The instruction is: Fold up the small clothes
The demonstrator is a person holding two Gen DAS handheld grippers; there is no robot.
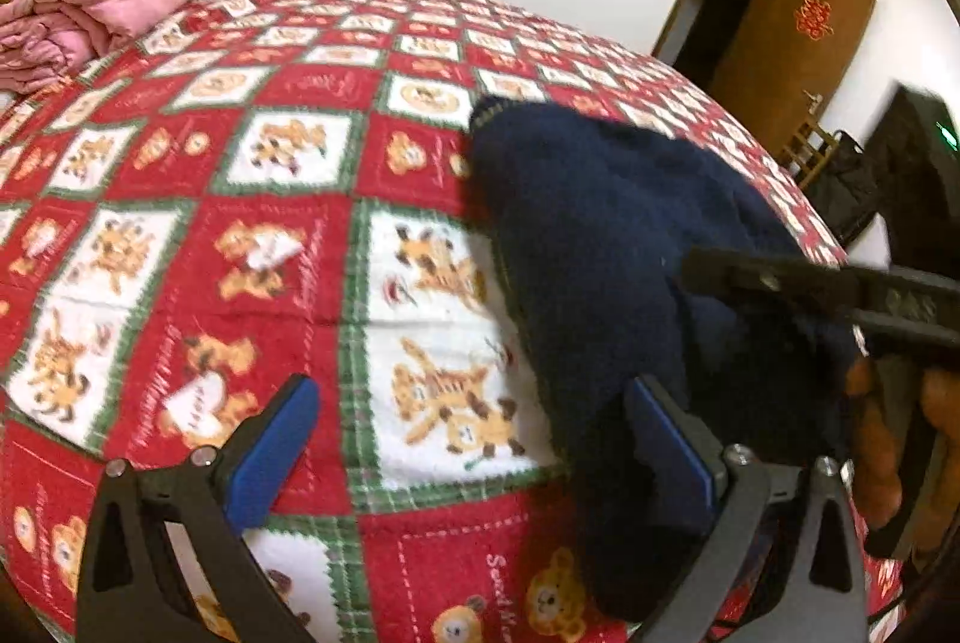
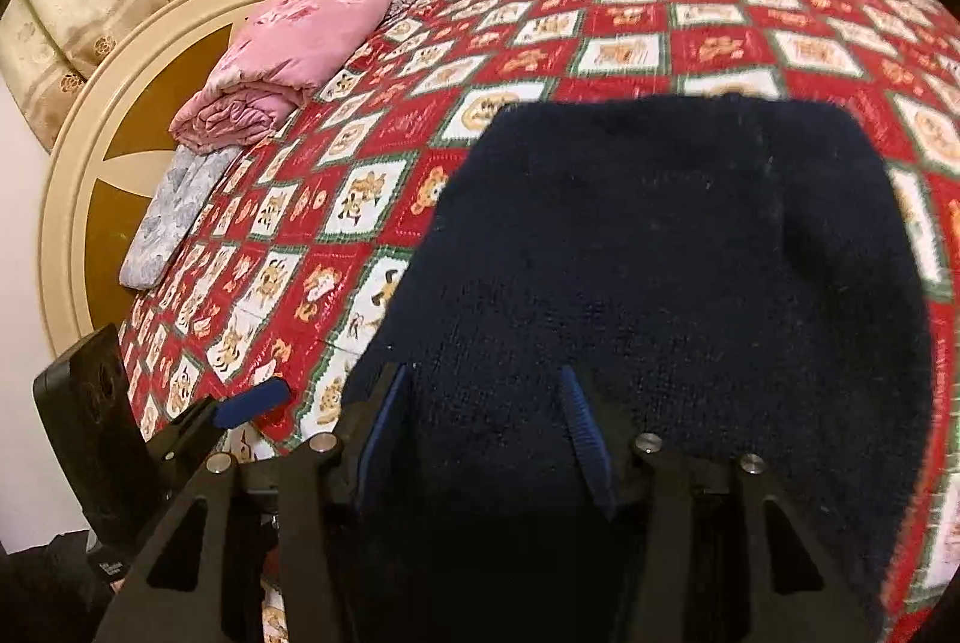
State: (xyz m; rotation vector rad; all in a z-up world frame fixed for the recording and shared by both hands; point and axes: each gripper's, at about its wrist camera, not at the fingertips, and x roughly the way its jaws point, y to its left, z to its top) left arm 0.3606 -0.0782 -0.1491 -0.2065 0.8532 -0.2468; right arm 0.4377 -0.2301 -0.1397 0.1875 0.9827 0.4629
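The bed (image 1: pixel 288 114) fills nearly everything here, spread with a red, white and green checked cover printed with tigers and bears, and there's a wide stretch of bare cover running out to the left of the garment and on toward the far edge by the wall. At the head end, against the round cream headboard (image 2: pixel 78 175), sits a folded pink quilt (image 2: pixel 288 60) with a pale grey floral pillow (image 2: pixel 174 217) below it, both well clear of the work. Off the far corner an open brown door (image 1: pixel 798 48) stands beside a dark doorway.

Now the dark navy knitted garment (image 2: pixel 678 247): it lies flat on the cover, toward the near edge, its far hem straight across the checks.

The right hand-held gripper (image 2: pixel 480 433) is over the garment's near part, blue pads half spread with the knit running between them; whether they press on it, I cannot tell.

The left hand-held gripper (image 1: pixel 474 457) is spread wide, nothing gripped, its left pad over bare cover and its right pad against the garment's left edge.
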